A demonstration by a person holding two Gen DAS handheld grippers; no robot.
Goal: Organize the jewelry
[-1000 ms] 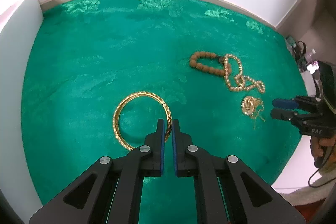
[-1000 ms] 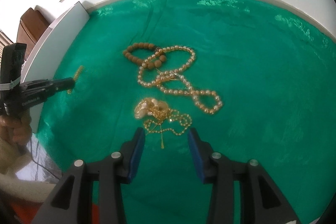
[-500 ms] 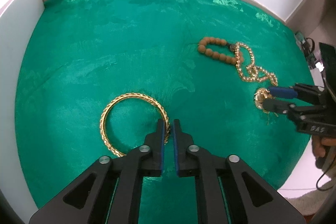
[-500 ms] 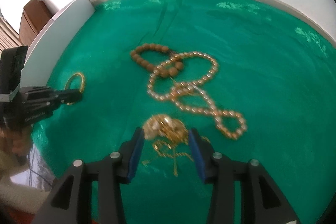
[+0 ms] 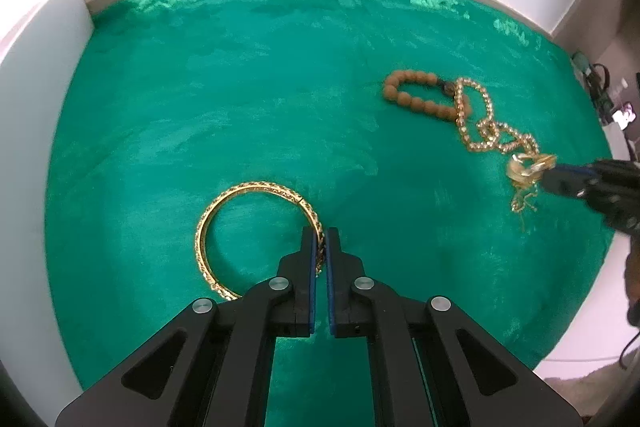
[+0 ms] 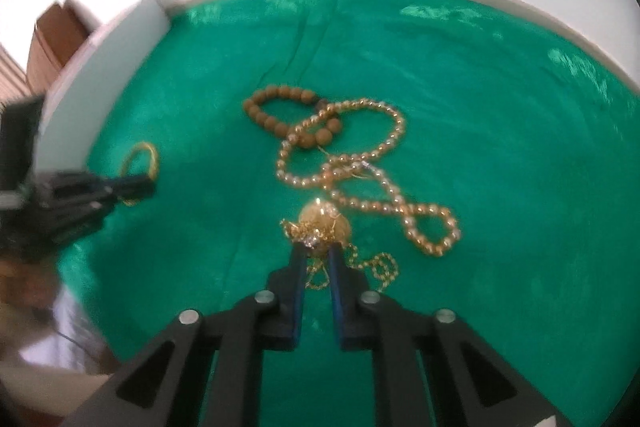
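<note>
My left gripper (image 5: 319,235) is shut on the rim of a gold bangle (image 5: 224,205) that lies on the green cloth (image 5: 240,87). My right gripper (image 6: 318,251) is shut on a gold pendant necklace (image 6: 325,223) with a thin chain trailing beneath. A brown wooden bead bracelet (image 6: 280,99) and a gold bead necklace (image 6: 360,167) lie tangled just beyond it. In the left wrist view the right gripper (image 5: 554,173) holds the pendant (image 5: 528,167) at the right, near the bead bracelet (image 5: 416,93) and the gold bead necklace (image 5: 484,123). The bangle (image 6: 140,163) and left gripper (image 6: 148,187) show in the right wrist view.
A white upright panel (image 5: 40,75) borders the cloth on the left, and a white wall runs behind. The cloth's front right edge drops off near a white surface (image 5: 592,319). A brown chair (image 6: 60,35) stands beyond the panel.
My right gripper moved forward and closed on the pendant necklace. My left gripper stayed shut on the bangle and shifted it slightly over the cloth.
</note>
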